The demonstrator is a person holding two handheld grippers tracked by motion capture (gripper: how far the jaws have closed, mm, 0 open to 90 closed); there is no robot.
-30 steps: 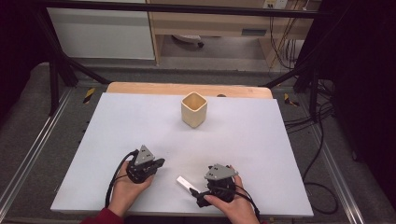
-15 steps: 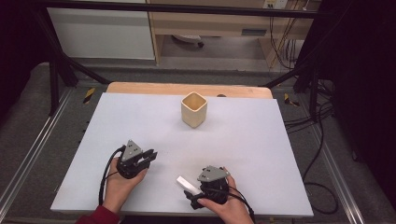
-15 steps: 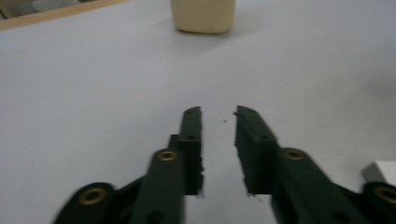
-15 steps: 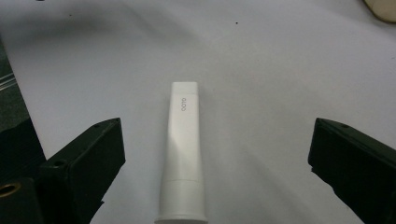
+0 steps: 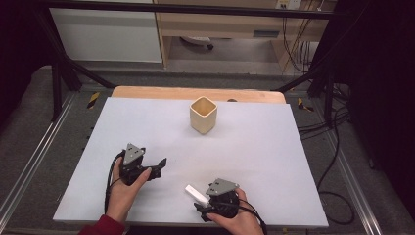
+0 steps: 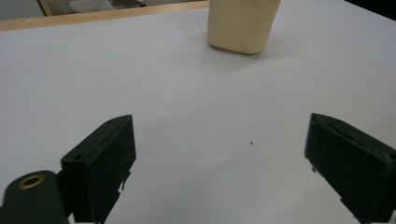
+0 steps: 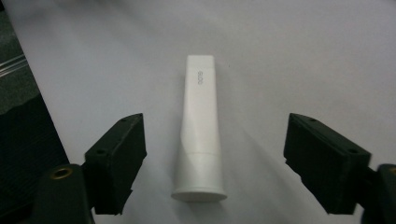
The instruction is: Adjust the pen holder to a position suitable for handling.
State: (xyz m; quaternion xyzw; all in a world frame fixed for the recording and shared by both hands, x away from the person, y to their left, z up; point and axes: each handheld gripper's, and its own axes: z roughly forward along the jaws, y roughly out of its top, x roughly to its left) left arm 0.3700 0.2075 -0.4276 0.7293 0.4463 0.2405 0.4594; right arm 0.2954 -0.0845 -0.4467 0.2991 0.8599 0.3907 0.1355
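— Since a second ago, what's moved?

— Both of my hands have slid back from the cup toward the near table edge. My right gripper has dropped lowest, and its jaws now stand spread wide on either side of the white tube, touching nothing. The tube lies flat on the table, cap end nearest me, well short of the cup and to its near right side.

— So what does that mean for the job?

— I'd judge I'm lined up to close on the tube; nothing is pinched yet.

— And your left?

— My left gripper has eased nearer the cup than before, jaws spread and empty, pointing at it.

— Anything you can't make out?

— The small print on the tube is too blurred to read. The cup's top is cut off in the left gripper view, and its inside is hard to make out from above.
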